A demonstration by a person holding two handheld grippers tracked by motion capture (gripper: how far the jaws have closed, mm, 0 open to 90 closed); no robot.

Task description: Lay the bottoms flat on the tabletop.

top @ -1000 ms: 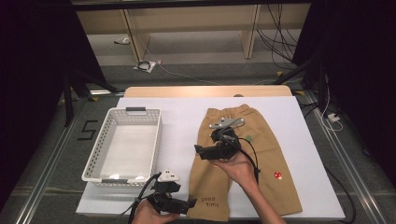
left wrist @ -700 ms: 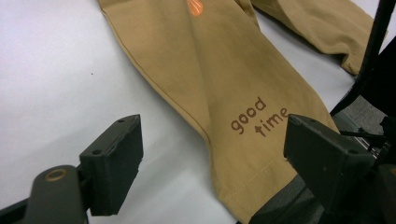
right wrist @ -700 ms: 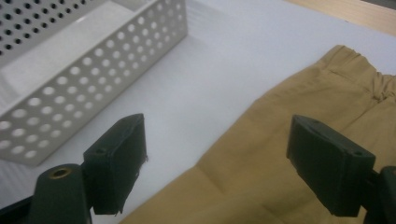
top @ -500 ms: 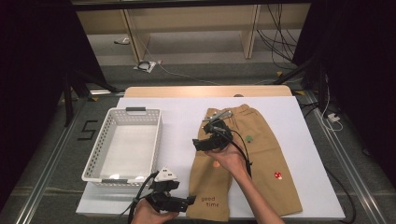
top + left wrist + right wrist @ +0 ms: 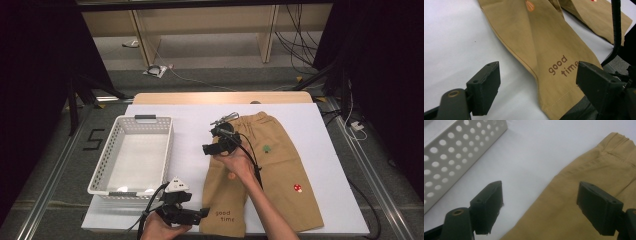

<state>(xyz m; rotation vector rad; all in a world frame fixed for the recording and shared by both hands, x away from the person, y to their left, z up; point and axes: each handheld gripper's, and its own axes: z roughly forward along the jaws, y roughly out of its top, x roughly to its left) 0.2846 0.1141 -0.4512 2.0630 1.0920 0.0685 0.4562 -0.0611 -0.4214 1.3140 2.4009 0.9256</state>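
Tan trousers (image 5: pixel 267 175) lie flat on the white tabletop (image 5: pixel 190 125), legs toward the person, as two hand-held grippers close in on the left leg. The left hand-held gripper (image 5: pixel 202 214) sits low at the near edge, jaws spread wide and empty; in the left gripper view the hem printed "good time" (image 5: pixel 562 66) lies just ahead, between the jaws. The right hand-held gripper (image 5: pixel 210 148) hangs farther up the same leg, near the waistband (image 5: pixel 616 141), also released, its jaws straddling the side seam with bare tabletop under one jaw and cloth under the other. A white basket (image 5: pixel 132 155) stands just beyond that gripper's outer side, apart from the trousers.

The likely trouble lies in the grasp. The cloth lies flat against the tabletop, so a jaw that comes down on top of it, and not under the edge, may slide off or pinch only the upper layer, leaving the leg to split open when lifted. If the two grippers close at unequal moments or lift to unequal heights, the leg may twist and any fold will come out skewed. The right gripper's trailing cable (image 5: pixel 252 160) drapes across the trousers and could drag the cloth. A wide swing outward risks knocking the basket.
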